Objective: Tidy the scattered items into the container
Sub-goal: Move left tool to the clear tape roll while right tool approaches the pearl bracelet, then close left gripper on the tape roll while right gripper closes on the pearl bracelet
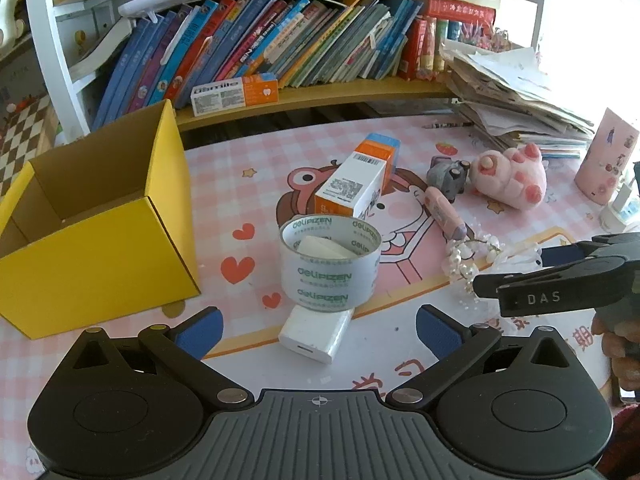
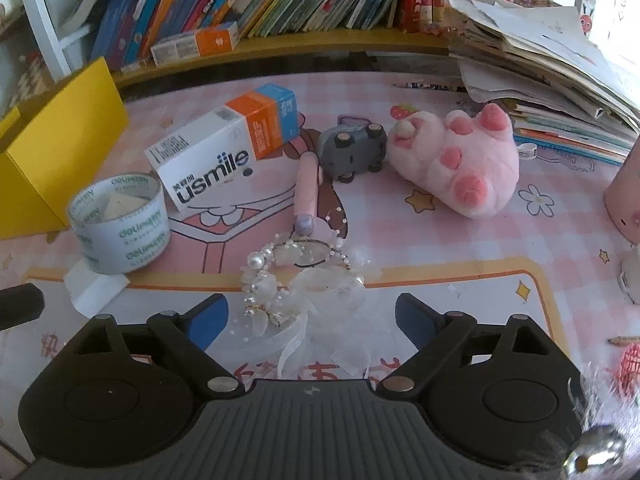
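A yellow cardboard box stands open on the left of the pink desk mat. My left gripper is open, its blue pads wide apart on either side of a white charger block without touching it. A roll of clear tape rests on the block's far end. My right gripper is open over a pearl and lace headpiece, which lies between its fingers with neither pad pressing on it. Beyond lie a usmile carton, a pink pen, a grey toy car and a pink plush.
A shelf of books runs along the back. A pile of papers fills the back right corner. A pink cylinder stands at the right edge, with a pencil on the mat nearer the front.
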`<state>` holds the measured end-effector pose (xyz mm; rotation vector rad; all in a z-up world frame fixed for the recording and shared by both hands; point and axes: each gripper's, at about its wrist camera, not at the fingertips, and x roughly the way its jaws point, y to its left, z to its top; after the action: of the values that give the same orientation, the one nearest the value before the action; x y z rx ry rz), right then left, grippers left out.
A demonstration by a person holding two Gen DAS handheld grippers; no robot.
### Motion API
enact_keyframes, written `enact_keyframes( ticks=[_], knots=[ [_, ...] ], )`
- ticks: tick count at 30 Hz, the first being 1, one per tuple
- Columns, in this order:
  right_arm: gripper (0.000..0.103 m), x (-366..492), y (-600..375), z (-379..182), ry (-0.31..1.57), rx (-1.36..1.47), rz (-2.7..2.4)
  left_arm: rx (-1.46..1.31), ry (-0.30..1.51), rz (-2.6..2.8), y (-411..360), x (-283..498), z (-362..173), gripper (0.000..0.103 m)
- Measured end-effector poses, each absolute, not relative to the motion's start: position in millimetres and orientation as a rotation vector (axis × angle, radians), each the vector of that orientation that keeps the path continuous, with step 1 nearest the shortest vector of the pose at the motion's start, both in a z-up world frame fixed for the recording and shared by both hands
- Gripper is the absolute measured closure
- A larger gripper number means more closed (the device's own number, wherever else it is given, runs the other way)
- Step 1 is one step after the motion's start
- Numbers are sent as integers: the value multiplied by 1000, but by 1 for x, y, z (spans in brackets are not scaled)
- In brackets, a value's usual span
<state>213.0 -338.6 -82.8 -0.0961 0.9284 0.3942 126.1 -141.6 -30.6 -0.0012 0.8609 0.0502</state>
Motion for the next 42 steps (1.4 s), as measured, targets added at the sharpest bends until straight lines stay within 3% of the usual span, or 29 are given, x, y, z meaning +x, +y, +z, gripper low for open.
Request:
enact_keyframes(
  ticks=[35,40,42],
  knots=[
    [12,245,-318,-108,964,-183,419,87,903,70,-149,208,-82,0],
    [18,244,-316,-109,952,-200,422,99,913,57,-150,212,-87,1],
    [32,242,-316,-107,941,-205,434,103,921,50,-151,213,-88,11]
  ],
)
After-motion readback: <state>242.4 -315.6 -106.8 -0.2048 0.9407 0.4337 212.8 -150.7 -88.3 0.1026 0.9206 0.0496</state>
